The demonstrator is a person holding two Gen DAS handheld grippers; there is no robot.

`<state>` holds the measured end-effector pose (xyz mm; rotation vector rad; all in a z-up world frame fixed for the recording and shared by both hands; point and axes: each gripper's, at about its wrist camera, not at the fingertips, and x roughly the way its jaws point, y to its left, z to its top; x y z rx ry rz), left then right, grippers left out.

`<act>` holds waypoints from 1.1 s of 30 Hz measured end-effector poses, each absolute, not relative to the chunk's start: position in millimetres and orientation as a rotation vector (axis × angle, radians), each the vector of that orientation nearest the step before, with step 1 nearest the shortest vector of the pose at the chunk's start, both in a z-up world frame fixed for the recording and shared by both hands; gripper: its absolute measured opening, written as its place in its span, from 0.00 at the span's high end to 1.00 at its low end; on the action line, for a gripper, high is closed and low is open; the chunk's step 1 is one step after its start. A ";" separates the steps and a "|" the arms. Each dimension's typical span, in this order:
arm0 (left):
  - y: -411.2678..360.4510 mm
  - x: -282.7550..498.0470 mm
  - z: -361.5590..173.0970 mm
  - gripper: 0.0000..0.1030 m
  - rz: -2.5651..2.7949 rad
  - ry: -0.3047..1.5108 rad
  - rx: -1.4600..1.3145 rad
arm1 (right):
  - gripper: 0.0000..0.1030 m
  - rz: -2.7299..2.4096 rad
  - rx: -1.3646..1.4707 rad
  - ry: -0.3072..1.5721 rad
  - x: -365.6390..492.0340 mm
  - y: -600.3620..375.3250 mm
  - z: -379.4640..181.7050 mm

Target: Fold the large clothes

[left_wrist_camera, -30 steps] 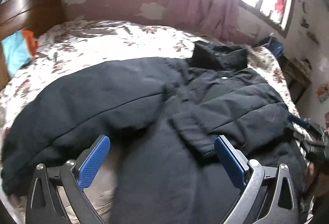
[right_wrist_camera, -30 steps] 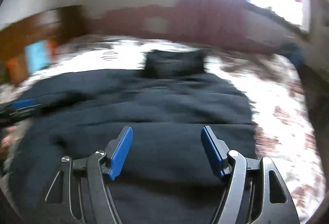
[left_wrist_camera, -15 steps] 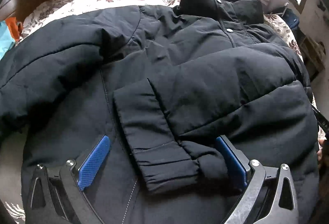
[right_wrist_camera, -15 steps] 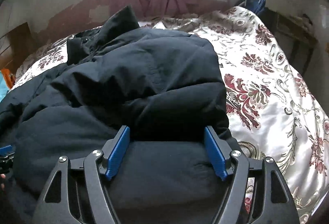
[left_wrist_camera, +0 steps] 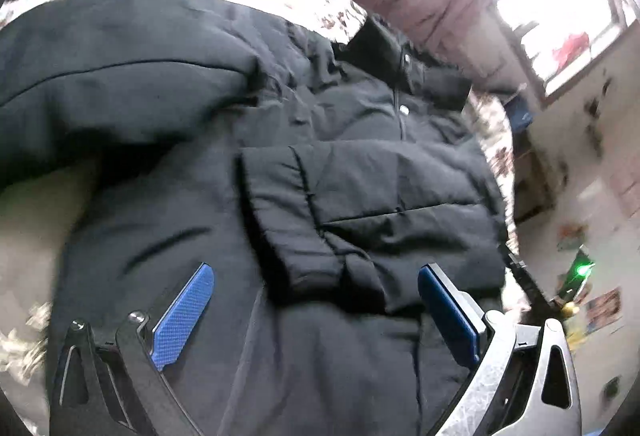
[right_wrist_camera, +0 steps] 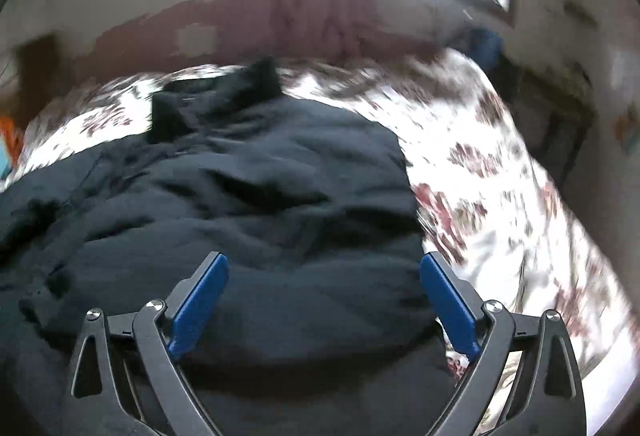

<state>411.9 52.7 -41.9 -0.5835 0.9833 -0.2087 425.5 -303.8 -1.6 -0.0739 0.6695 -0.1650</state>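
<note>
A large black padded jacket (left_wrist_camera: 360,140) lies spread on the bed, collar (left_wrist_camera: 404,64) toward the far wall. One sleeve is folded across its chest, with the cuff (left_wrist_camera: 296,232) pointing toward me. The other sleeve (left_wrist_camera: 100,76) stretches out to the left. My left gripper (left_wrist_camera: 316,312) is open and empty, hovering over the jacket's lower half just below the cuff. The jacket (right_wrist_camera: 248,196) also fills the right wrist view, where my right gripper (right_wrist_camera: 324,300) is open and empty above its right side.
The bed has a white bedspread with red flowers (right_wrist_camera: 500,196), bare to the right of the jacket. A window with a pink curtain (right_wrist_camera: 320,4) is behind the bed. Dark furniture (right_wrist_camera: 560,124) stands at the far right by the wall.
Both grippers stayed open and empty. Both views have tilted and pulled back from the jacket, so more of the room and window shows. The jacket lies as before.
</note>
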 end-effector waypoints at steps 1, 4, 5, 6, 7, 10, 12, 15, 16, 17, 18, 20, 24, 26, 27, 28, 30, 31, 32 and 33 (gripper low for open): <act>65.8 401.3 -38.6 0.00 -0.202 0.968 -0.616 | 0.08 -0.131 -0.089 0.670 424.9 -291.9 2.2; 105.3 369.9 -35.4 0.00 -0.160 0.915 -0.710 | 0.08 -0.020 -0.168 0.690 426.2 -245.9 11.7; 121.3 357.4 -35.8 0.00 -0.126 0.898 -0.737 | 0.08 0.014 -0.205 0.696 427.1 -224.9 13.3; 132.1 348.8 -36.7 0.00 -0.101 0.888 -0.751 | 0.08 0.053 -0.225 0.705 428.3 -208.0 13.6; 147.6 336.6 -38.3 0.00 -0.068 0.875 -0.773 | 0.08 0.083 -0.230 0.715 429.7 -197.5 14.1; 194.3 302.1 -47.8 0.00 -0.030 0.801 -0.896 | 0.08 0.153 -0.258 0.748 437.5 -154.4 5.6; 226.1 279.8 -56.0 0.00 0.006 0.746 -1.000 | 0.08 0.164 -0.306 0.753 443.5 -130.0 -3.9; 258.8 258.8 -64.0 0.00 0.059 0.670 -1.103 | 0.08 0.154 -0.355 0.727 448.6 -102.4 -16.2; 265.2 254.5 -66.4 0.00 0.078 0.652 -1.123 | 0.08 0.147 -0.368 0.714 446.0 -91.7 -17.7; 272.4 250.9 -69.4 0.00 0.104 0.638 -1.145 | 0.08 0.137 -0.399 0.697 448.4 -83.3 -22.1; 279.8 248.1 -73.8 0.00 0.138 0.622 -1.173 | 0.08 0.126 -0.423 0.696 449.6 -76.9 -26.9; 288.7 247.5 -83.9 0.00 0.186 0.601 -1.231 | 0.08 0.108 -0.482 0.739 456.8 -64.2 -47.7; 303.5 251.7 -104.5 0.00 0.178 0.547 -1.368 | 0.06 0.111 -0.471 0.825 465.0 -63.9 -77.1; 308.6 254.1 -105.9 0.00 0.177 0.536 -1.377 | 0.05 0.124 -0.439 0.828 465.9 -67.8 -78.3; 312.7 253.3 -105.1 0.01 0.178 0.534 -1.374 | 0.05 0.127 -0.432 0.823 465.4 -68.3 -79.1; 312.9 254.1 -104.6 0.01 0.186 0.529 -1.371 | 0.05 0.127 -0.429 0.817 464.6 -68.2 -79.9; 316.5 259.2 -100.9 0.03 0.215 0.510 -1.375 | 0.05 0.121 -0.436 0.797 461.0 -67.0 -81.3; 317.1 259.7 -100.1 0.07 0.237 0.500 -1.372 | 0.05 0.115 -0.441 0.783 458.7 -65.6 -82.0; 315.5 259.2 -97.8 0.10 0.262 0.500 -1.360 | 0.05 0.109 -0.446 0.763 455.7 -64.8 -81.9; 315.2 261.2 -96.4 0.15 0.284 0.505 -1.342 | 0.05 0.108 -0.446 0.752 455.0 -65.4 -82.4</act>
